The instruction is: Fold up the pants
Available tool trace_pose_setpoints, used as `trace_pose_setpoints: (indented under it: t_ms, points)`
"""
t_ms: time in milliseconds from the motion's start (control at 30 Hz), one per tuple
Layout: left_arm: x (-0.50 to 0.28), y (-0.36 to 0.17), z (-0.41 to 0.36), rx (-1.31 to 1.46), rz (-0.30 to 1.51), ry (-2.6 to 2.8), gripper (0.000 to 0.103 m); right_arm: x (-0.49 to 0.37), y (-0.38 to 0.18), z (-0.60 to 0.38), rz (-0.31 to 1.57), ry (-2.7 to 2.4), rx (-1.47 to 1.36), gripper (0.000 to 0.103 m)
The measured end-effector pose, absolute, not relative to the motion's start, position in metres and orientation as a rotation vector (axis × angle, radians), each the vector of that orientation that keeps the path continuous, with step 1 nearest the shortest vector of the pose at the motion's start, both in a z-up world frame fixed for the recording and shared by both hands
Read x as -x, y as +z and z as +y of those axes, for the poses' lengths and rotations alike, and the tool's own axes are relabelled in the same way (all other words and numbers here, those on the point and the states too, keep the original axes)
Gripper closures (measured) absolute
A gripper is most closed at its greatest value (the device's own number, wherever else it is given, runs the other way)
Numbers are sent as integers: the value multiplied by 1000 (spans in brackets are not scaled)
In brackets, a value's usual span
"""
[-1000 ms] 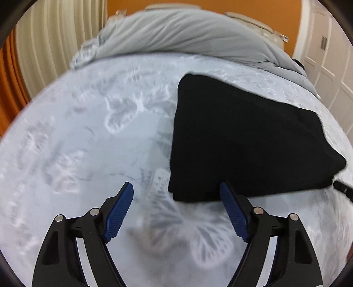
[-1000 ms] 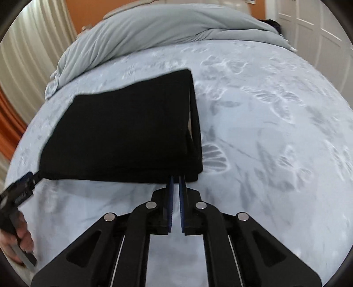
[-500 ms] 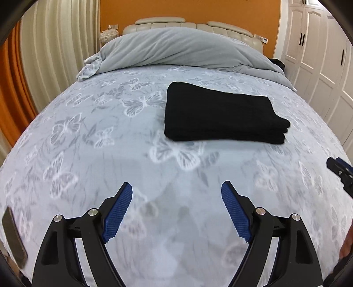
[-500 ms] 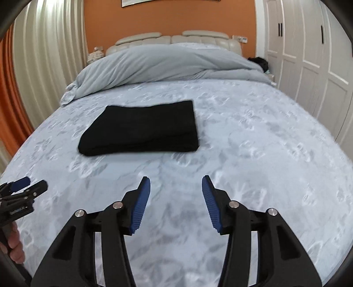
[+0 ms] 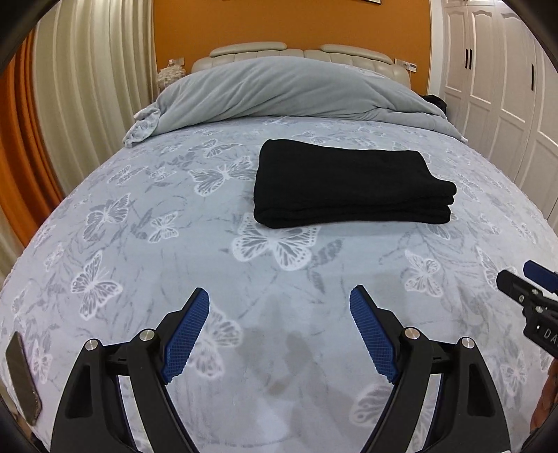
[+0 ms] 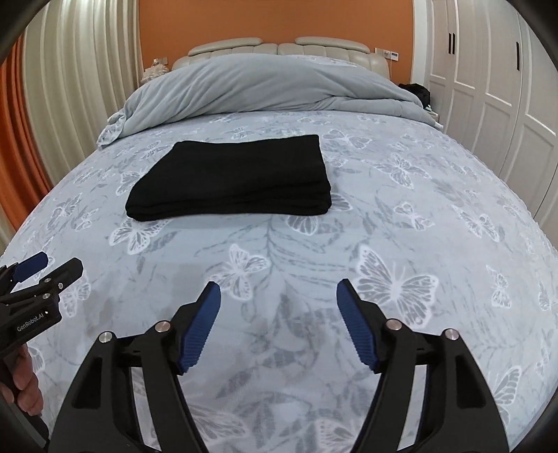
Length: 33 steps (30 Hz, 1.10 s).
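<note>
Black pants (image 5: 348,181) lying folded into a flat, stacked rectangle on the bedspread (image 5: 174,244), pale blue with a white and grey butterfly print. Layered fold edges showing along the near side and at the right-hand end in the left wrist view. Nothing resting on top of the pants.

Left gripper (image 5: 279,327) held above the bare bedspread, well short of the pants, jaws spread wide with nothing between them. Blue ribbed pads (image 5: 186,334) facing each other across open cloth. Same gripper also visible at the left edge of the right wrist view (image 6: 48,268), with a hand (image 6: 24,383) wrapped around its handle below.

Right gripper (image 6: 279,324) likewise held over the bedspread, apart from the pants, jaws having just been opening and now standing apart, nothing between them. Tip of it peeking in at the right edge of the left wrist view (image 5: 526,278).

Grey duvet (image 5: 279,90) bunched in a long heap across the head of the bed, beyond the pants and not touching them. Padded cream headboard (image 5: 244,48) behind it against an orange wall (image 5: 279,21). Cream curtains (image 5: 87,87) to the left, white wardrobe doors (image 5: 495,87) to the right. Dark flat phone-like slab (image 5: 22,376) lying at the near left edge of the bedspread.
</note>
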<state>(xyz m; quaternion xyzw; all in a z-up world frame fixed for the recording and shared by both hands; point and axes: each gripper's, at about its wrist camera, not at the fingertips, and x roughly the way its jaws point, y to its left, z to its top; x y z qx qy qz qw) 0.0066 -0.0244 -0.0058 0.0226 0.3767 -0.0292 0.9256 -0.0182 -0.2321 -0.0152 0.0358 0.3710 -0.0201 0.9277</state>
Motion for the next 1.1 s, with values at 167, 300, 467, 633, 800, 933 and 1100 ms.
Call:
trace_pose_setpoints:
  t_ms: [167,300,467,633,800,933,1100]
  points:
    - [-7,-8,-23,-32,782,-58,23,19,-17,-235,770,-43,-92,32]
    - [-7,-10,-25,-59,766,-50,23,19,-16,-238,766,-49,-104,29]
    - [-6,-11,-27,-68,768,-46,23,18,-15,-238,765,-52,-104,26]
    - [-8,-13,-27,-74,767,-38,22,17,-16,-239,773,-48,-107,25]
    - [-9,-15,-26,-77,770,-31,22,16,-17,-238,777,-47,-107,24]
    - [-10,-16,-26,-82,770,-28,22,16,-18,-236,779,-48,-108,24]
    - [-10,-16,-26,-89,766,-24,22,16,-18,-235,780,-49,-108,23]
